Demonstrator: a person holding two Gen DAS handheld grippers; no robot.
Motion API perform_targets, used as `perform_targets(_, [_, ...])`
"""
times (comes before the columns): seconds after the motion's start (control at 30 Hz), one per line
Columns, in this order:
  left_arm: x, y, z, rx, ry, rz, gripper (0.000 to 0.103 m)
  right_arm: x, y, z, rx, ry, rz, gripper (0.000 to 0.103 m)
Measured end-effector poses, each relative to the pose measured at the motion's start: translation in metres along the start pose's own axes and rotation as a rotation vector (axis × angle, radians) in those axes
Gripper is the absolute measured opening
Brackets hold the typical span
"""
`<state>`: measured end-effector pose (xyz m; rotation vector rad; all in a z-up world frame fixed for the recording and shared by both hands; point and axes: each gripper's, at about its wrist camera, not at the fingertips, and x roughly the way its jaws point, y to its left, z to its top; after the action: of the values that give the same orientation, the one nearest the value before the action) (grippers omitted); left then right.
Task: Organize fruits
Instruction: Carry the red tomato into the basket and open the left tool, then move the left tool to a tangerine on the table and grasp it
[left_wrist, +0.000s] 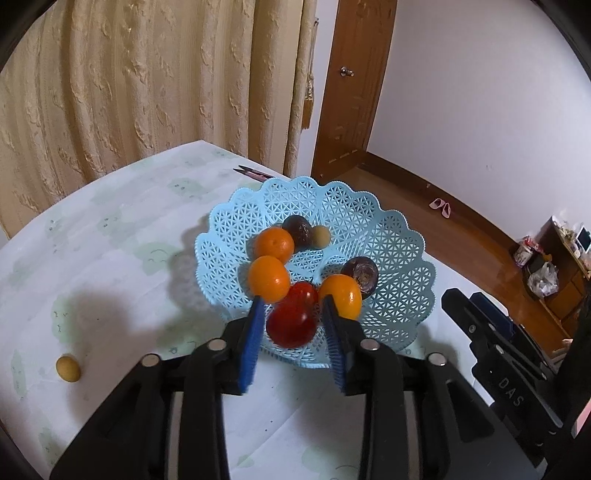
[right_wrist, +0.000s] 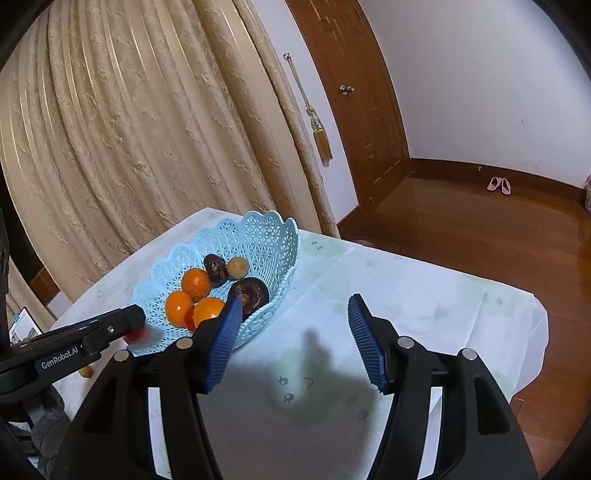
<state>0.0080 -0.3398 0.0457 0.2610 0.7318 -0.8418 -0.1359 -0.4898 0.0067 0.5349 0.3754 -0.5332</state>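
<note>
Fruits mostly sit in the blue lattice basket (left_wrist: 388, 236) on the table (left_wrist: 110, 266) already: three oranges, of which one (left_wrist: 274, 243) lies toward the middle, two dark purple fruits (left_wrist: 360, 276), a small tan one (left_wrist: 320, 236) and a red tomato (left_wrist: 301, 293). The left hand-held gripper (left_wrist: 293, 306) holds a second red tomato (left_wrist: 291, 325) between its blue pads over the basket's near rim; the fruit looks blurred, so whether it is gripped firmly or just let go I cannot tell. The right hand-held gripper (right_wrist: 295, 306) hangs beside the basket with its pads spread wide and nothing between them.

By my judgement the job is nearly finished: this tomato needs setting down, and one small yellow fruit (left_wrist: 68, 368) lies alone on the table, well apart from the basket to its left.

That stray fruit shows clearly only in the left wrist view; the right wrist view gives just a sliver of it (right_wrist: 86, 372) under the left tool. The right wrist view in turn shows bare cloth to the basket's right and the basket's raised far wall, while the left view looks down into the bowl.
</note>
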Motion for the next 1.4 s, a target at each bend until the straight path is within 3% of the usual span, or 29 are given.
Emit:
perform_targets(0.07, [-0.002,0.003,0.0,-0.008,-0.012,0.013,0.055,-0.001,0.0,0.0,0.0,-0.001,0.0,0.062])
perform_targets(0.13, [-0.003,0.008,0.001,-0.017,-0.014,0.019,0.056,-0.002,0.001,0.0,-0.001,-0.003,0.0,0.062])
perform_targets(0.3, [-0.012,0.025,0.001,-0.063,-0.021,0.046,0.072,-0.002,0.005,-0.003,-0.008,-0.001,0.008,0.062])
perform_targets(0.4, [-0.017,0.034,0.0,-0.089,-0.017,0.06,0.083,-0.004,0.008,-0.004,-0.009,-0.004,0.018,0.071])
perform_targets(0.53, [-0.021,0.042,-0.003,-0.118,-0.005,0.075,0.089,-0.006,0.013,-0.006,-0.011,-0.003,0.03,0.072])
perform_targets(0.77, [-0.033,0.059,-0.014,-0.148,-0.003,0.132,0.09,-0.011,0.025,-0.01,-0.025,0.008,0.059,0.072])
perform_targets(1.13, [-0.06,0.092,-0.035,-0.148,-0.036,0.331,0.09,-0.015,0.059,-0.02,-0.086,0.036,0.124,0.073])
perform_targets(1.4, [-0.078,0.119,-0.054,-0.18,-0.036,0.387,0.09,-0.016,0.09,-0.029,-0.147,0.06,0.176,0.08])
